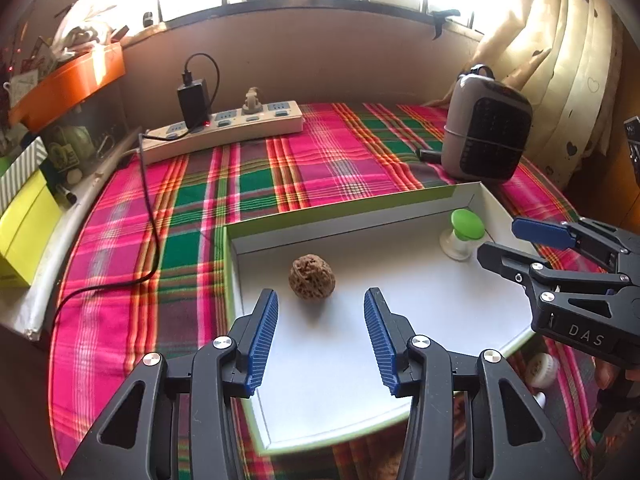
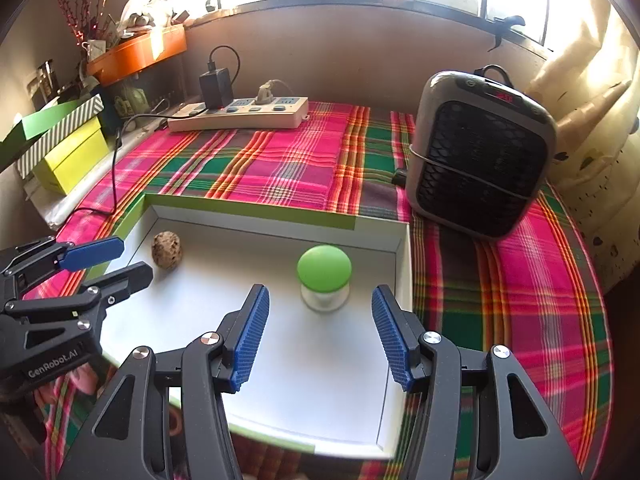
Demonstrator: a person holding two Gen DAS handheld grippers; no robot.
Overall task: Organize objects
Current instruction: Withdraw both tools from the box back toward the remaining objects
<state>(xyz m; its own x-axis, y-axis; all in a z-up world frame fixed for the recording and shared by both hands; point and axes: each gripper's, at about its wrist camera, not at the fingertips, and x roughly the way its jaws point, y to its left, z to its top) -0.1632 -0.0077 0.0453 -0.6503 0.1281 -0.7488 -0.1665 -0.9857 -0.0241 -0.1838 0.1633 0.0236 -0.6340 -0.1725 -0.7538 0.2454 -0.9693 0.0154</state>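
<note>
Both tongs hang over the white box (image 1: pixel 420 280), jaws spread wide and gripping nothing. The nut (image 1: pixel 312 277) lies on the box floor just ahead of the left tongs (image 1: pixel 321 300), slightly left of their midline. The green-capped jar (image 2: pixel 324 276) stands upright just ahead of the right tongs (image 2: pixel 320 298), between the fingers' lines, near the box's right wall. Beyond the right tongs sits a heater (image 2: pixel 480 152).

Heater (image 2: pixel 480 152), power strip (image 2: pixel 240 114), plaid cloth (image 2: pixel 280 168)
</note>
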